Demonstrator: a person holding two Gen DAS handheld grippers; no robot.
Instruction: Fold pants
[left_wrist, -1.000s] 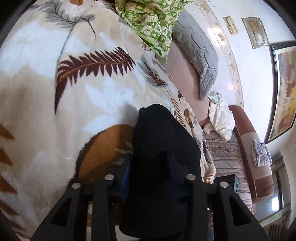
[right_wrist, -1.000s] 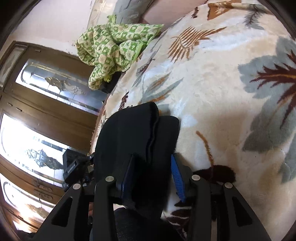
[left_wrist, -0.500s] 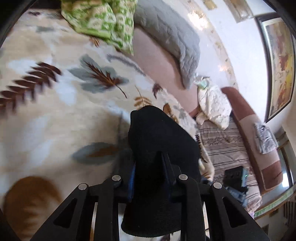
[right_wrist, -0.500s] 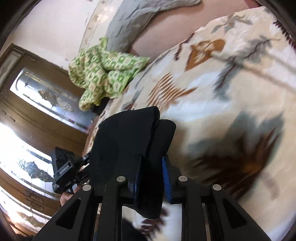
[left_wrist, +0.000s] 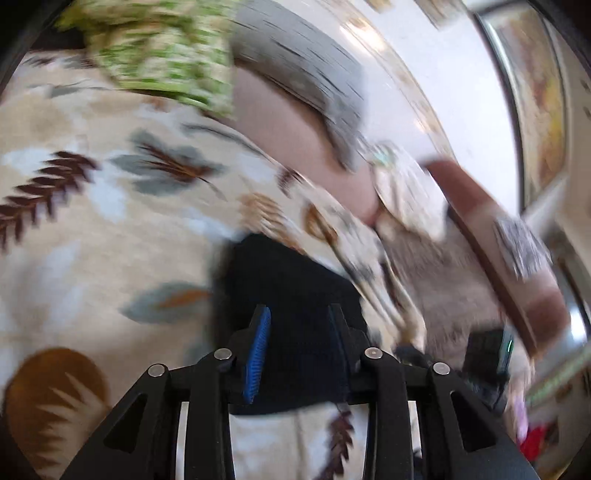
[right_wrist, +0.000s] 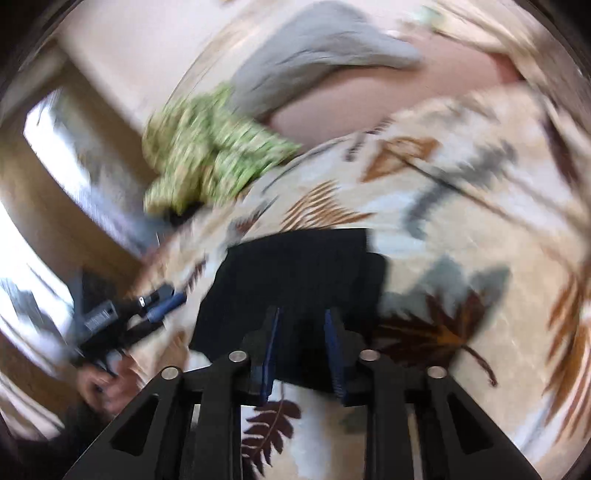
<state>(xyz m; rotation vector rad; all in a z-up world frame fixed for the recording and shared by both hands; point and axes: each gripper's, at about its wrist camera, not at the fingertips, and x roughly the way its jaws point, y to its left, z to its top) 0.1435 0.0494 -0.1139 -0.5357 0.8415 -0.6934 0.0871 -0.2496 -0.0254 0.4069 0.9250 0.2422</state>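
While both views are smeared by motion blur, the main facts can be read. My left tongs (left_wrist: 298, 347) have their fingers parted, with the black pants (left_wrist: 291, 295) lying between and ahead of them; I cannot tell whether the pads press the cloth. My right tongs (right_wrist: 302, 345) stand the same way over the pants (right_wrist: 295, 280): fingers apart, dark cloth between them, contact not readable.

Taking the pants as landmark: they lie as a compact dark stack on the leaf-patterned blanket (left_wrist: 110, 229), which spreads under and around them. In the right view the stack shows layered edges, one layer offset beyond the other at its right side. Beyond the pants, at the far edge of the blanket (right_wrist: 461, 206), sits a crumpled green-checked cloth (right_wrist: 210, 155), and past it a grey cushion (right_wrist: 314, 55) against a pink backrest (right_wrist: 369, 110). Left of the pants in the right view, my left hand (right_wrist: 107, 384) grips the other tool, whose blue-tipped finger (right_wrist: 166, 304) points toward the stack. Right of the pants in the left view lies a brown-trimmed seat (left_wrist: 498, 240). No containers are visible in either view.
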